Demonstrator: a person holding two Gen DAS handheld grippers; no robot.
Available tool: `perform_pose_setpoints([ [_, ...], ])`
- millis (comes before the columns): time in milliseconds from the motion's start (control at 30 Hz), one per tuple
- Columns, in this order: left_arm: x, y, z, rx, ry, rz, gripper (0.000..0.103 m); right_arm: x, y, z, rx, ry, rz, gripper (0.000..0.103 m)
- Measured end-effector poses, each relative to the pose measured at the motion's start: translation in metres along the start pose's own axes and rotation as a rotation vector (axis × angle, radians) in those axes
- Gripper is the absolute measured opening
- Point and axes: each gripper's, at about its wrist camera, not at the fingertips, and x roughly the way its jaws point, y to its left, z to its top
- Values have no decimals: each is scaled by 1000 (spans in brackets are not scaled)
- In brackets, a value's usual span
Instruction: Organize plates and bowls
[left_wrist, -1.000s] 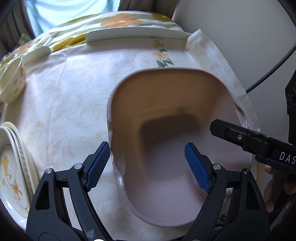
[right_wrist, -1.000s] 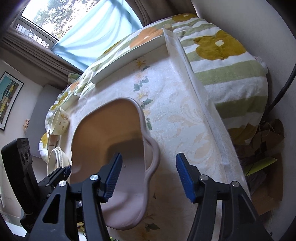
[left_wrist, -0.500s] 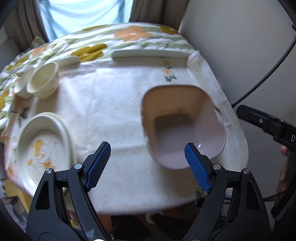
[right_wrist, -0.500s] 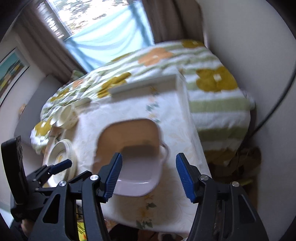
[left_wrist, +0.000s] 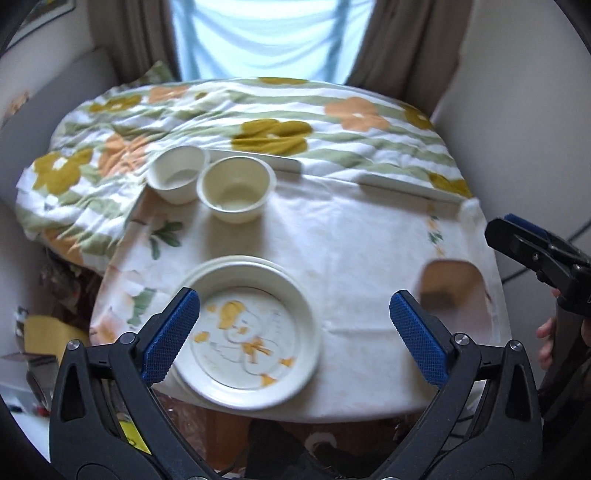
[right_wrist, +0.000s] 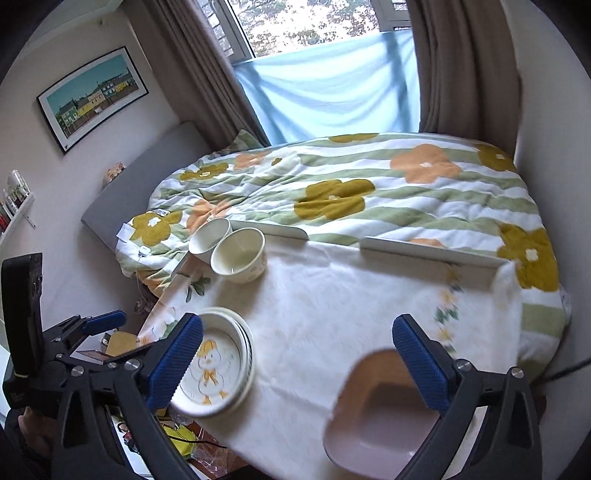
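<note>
A big window (right_wrist: 325, 22) sits at the top of the frame, with a light blue cloth (right_wrist: 332, 81) over its lower part. Brown curtains (right_wrist: 461, 62) hang on both sides. A framed picture (right_wrist: 92, 98) of colorful houses hangs on the pale wall (right_wrist: 33, 48), upper left. Below the window lies a bed (right_wrist: 369, 192) with a flowery blanket.

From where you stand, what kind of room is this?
Most likely a bedroom. A small cloth-covered table with bowls and plates stands against a bed spread with a flowered quilt. Behind it are a curtained window and a framed picture on the wall.
</note>
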Motion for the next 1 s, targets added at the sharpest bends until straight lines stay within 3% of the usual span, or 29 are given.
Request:
perform_pose_setpoints([
  [233,42,92,52,-155,57,-27,102,88,34,52,11,126,-25,102],
  [467,118,145,92,-220,157,-92,100,179,52,81,41,266,-28,102],
  [600,166,159,103,-238,227,-131,79,224,56,85,73,336,-25,96],
  [667,186,163,108,-234,257,-142,70,242,56,84,81,369,-31,78],
  [767,210,162,110,-234,292,-168,48,263,52,80,109,404,-28,68],
  [1000,242,158,114,-225,332,-171,27,297,48,75,114,460,-22,44],
])
